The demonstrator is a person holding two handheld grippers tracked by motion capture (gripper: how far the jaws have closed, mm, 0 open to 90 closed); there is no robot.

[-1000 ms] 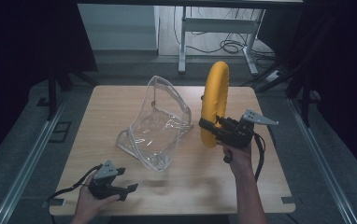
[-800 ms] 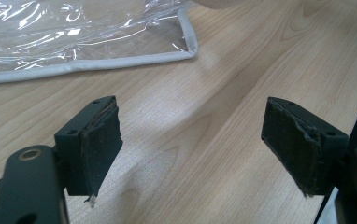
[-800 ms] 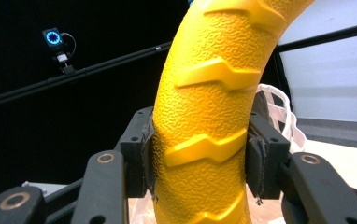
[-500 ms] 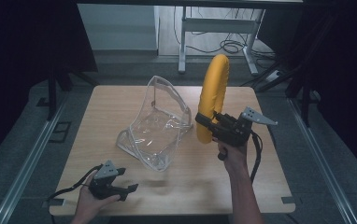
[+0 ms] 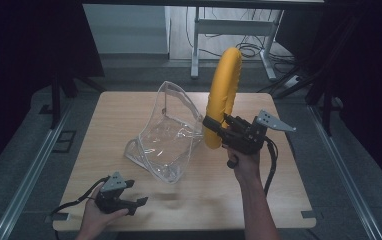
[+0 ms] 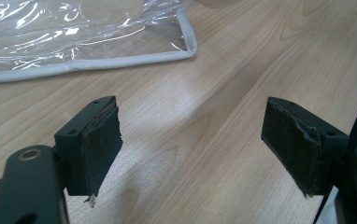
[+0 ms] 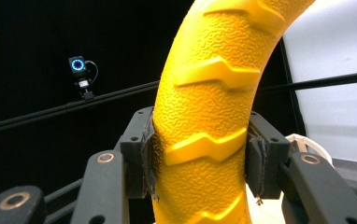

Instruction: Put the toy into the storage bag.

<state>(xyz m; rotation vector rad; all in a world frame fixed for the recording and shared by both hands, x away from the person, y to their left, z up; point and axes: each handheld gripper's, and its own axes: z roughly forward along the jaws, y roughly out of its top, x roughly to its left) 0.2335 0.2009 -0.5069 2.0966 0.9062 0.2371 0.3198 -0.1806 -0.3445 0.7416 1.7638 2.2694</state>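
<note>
From the high view, the right hand-held gripper (image 5: 213,123) is clamped on the yellow ring (image 5: 223,95), standing on edge just right of the clear bag (image 5: 166,135). The left hand-held gripper (image 5: 136,202) sits near-left on the counter (image 5: 279,190). Its own view shows jaws wide open, nothing between, bag (image 6: 74,37) just beyond. The right gripper view has the ring (image 7: 214,112) squeezed upright between both pads.

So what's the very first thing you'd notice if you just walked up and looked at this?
The big yellow ring jumps out: it stands upright above the right half of the wooden table, clamped between the jaws of the right gripper. Just left of it, a clear plastic bag with a grey edge sits open near the table's middle. The left gripper rests open and empty at the near left edge.
</note>
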